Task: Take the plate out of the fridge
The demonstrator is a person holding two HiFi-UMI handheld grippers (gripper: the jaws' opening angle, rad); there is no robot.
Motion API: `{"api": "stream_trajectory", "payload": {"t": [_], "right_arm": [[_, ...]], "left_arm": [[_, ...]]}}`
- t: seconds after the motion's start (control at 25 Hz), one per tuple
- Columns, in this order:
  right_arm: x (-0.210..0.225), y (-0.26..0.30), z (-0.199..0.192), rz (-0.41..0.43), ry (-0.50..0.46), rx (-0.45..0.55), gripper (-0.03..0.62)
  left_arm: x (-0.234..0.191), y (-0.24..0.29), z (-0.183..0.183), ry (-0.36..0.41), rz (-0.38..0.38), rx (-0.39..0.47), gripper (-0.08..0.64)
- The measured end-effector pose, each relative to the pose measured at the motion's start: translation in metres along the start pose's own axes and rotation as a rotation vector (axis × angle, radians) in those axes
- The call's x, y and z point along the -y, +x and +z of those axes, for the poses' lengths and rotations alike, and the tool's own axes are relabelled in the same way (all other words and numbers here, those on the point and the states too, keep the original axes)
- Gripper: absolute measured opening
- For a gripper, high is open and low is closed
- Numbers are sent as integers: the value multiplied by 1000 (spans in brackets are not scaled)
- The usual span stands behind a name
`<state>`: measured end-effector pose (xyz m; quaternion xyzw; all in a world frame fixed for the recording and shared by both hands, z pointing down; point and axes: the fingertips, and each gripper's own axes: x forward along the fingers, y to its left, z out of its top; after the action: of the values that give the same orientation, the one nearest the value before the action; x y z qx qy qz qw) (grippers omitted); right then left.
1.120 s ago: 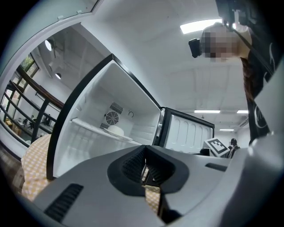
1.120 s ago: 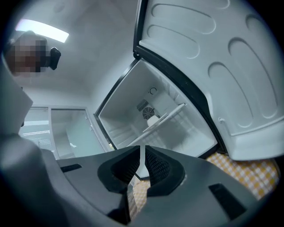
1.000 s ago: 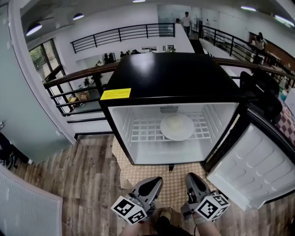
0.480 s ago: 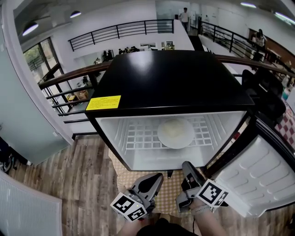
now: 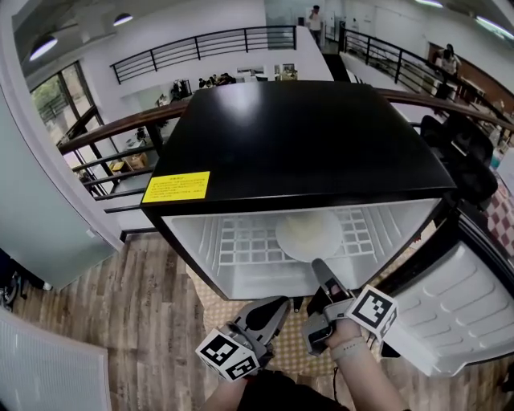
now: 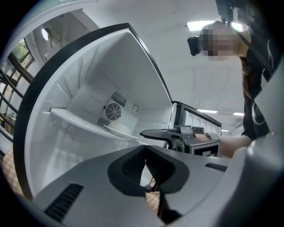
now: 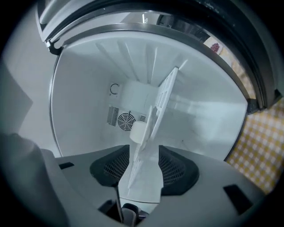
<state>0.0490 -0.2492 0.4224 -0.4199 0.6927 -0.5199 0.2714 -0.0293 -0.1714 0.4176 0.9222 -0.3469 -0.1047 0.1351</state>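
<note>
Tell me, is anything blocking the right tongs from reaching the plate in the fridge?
Nothing visible. The door stands open, and the plate lies alone on the shelf. The right tongs are opening just in front of it, gripping nothing yet.

Office mezzanine: railings (image 5: 201, 42), ceiling lights (image 5: 123, 18)

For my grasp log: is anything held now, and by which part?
Nothing is held. The right gripper is opening, the edge of the plate between its jaws; the left gripper is shut, empty.

Bright ceiling lights (image 5: 42, 48), glare on fridge top (image 5: 305, 136) (fisheye-bent edges), dark vignetted corners.
</note>
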Motion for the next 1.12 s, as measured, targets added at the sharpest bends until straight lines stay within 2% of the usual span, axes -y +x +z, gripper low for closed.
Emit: {"api": "stream_trajectory", "payload": {"t": [0.12, 0.56, 0.6, 0.72, 1.12], "right_arm": [[1, 9, 2, -18, 58, 24, 190], [14, 34, 12, -126, 119, 61, 187], [16, 34, 12, -132, 117, 57, 167], [14, 35, 12, -128, 107, 43, 121], [15, 28, 9, -108, 177, 29, 109]], "left_arm": [[-6, 3, 7, 5, -16, -10, 9], [-27, 9, 19, 1, -53, -24, 9], [-29, 9, 18, -4, -52, -23, 9], [-34, 8, 20, -14, -52, -18, 9], [-37, 15, 29, -11, -83, -4, 9]]}}
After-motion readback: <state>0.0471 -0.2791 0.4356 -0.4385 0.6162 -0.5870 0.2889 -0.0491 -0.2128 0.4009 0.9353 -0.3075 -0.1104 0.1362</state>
